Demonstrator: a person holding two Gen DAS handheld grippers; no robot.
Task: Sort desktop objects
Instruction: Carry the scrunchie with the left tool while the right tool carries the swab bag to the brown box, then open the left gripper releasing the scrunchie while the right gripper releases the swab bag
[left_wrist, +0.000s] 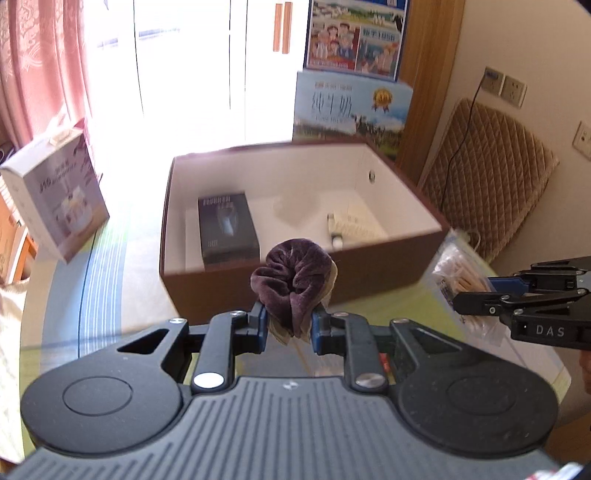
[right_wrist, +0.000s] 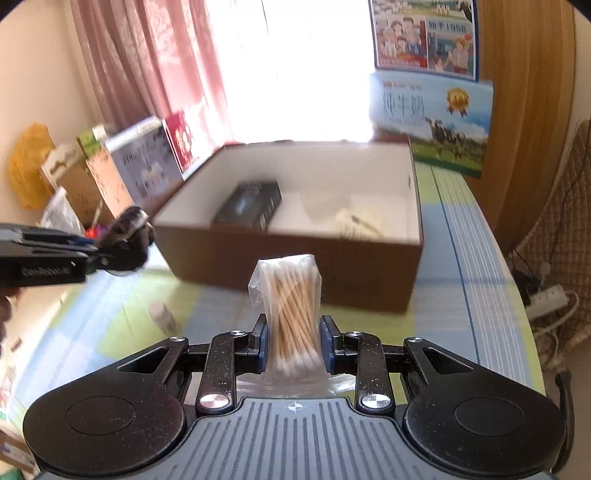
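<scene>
My left gripper is shut on a purple velvet scrunchie, held above the table in front of the brown open box. My right gripper is shut on a clear bag of wooden cotton swabs, also lifted before the box. Inside the box lie a black carton and a white paper packet. The left wrist view shows the right gripper at the right edge with its bag; the right wrist view shows the left gripper at the left with the scrunchie.
A small white bottle lies on the glass-covered table to the left. A white product box stands at the table's left edge. Milk cartons stand behind the brown box, and a quilted chair back is at the right.
</scene>
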